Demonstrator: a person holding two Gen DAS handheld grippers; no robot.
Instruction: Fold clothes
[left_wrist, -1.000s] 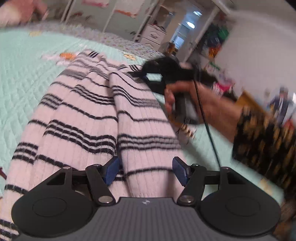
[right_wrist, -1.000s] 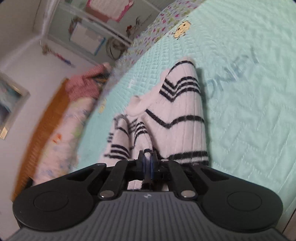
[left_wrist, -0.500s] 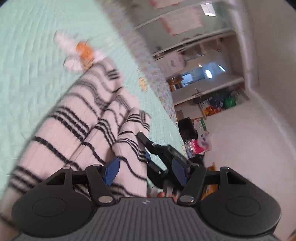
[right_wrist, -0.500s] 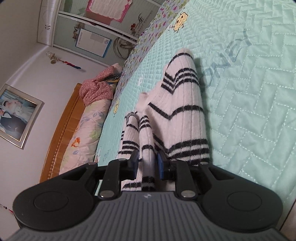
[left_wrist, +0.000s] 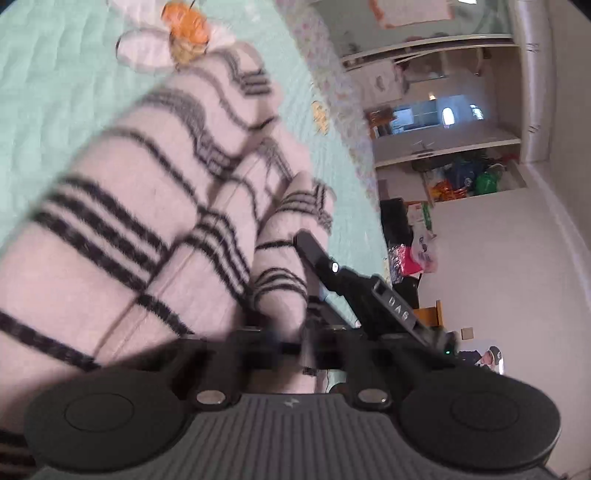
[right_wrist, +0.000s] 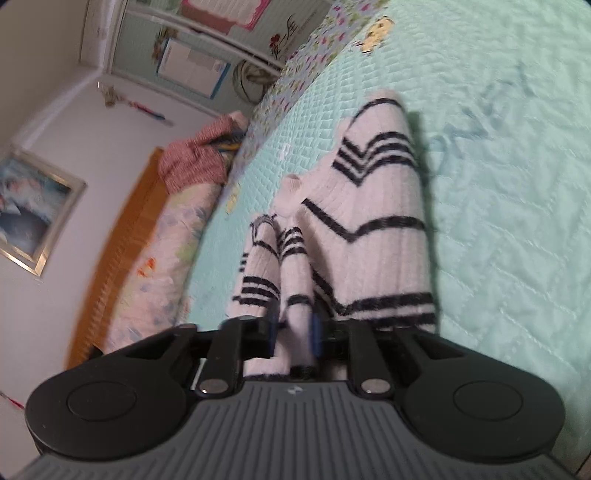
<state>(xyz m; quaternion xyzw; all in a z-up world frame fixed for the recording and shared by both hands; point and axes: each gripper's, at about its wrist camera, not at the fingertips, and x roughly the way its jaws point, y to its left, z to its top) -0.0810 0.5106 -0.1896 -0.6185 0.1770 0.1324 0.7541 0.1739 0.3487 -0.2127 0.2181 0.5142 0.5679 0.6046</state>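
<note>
Folding is only getting under way, by my reading: the striped sweater (right_wrist: 373, 236) is lying lengthwise on the bed (right_wrist: 517, 184), bunched into long ridges at its near end rather than squared into any tidy packet, so most of the work is still waiting to be done. Both near-end folds are being pinched, which suggests the person is preparing to lift or draw that end over.

The left hand-held gripper (left_wrist: 291, 347) is clamping a ridge of the knit; its jaws have just been closing, and the cloth is sitting between them, though motion blur is smearing the fingertips. The right hand-held gripper (right_wrist: 293, 334) is likewise gripping a narrow fold of the same sweater between its blue pads (right_wrist: 316, 334); its jaws have also just been closing, with the fabric bulging above and below them.

The left wrist view is showing what the right one is not: the other hand-held gripper coming in from the right, alongside the same bunched ridge, plus a cartoon bee print (left_wrist: 184, 29) on the bedspread beyond the far end of the sweater, and shelves (left_wrist: 443, 147) with clutter across the room. The right wrist view is giving instead the sweater's whole length with a small white collar (right_wrist: 291, 184) near its middle, the wooden headboard (right_wrist: 122, 254), a pink garment (right_wrist: 195, 158) heaped on the pillow end, and a framed picture (right_wrist: 33, 214) on the wall.
</note>
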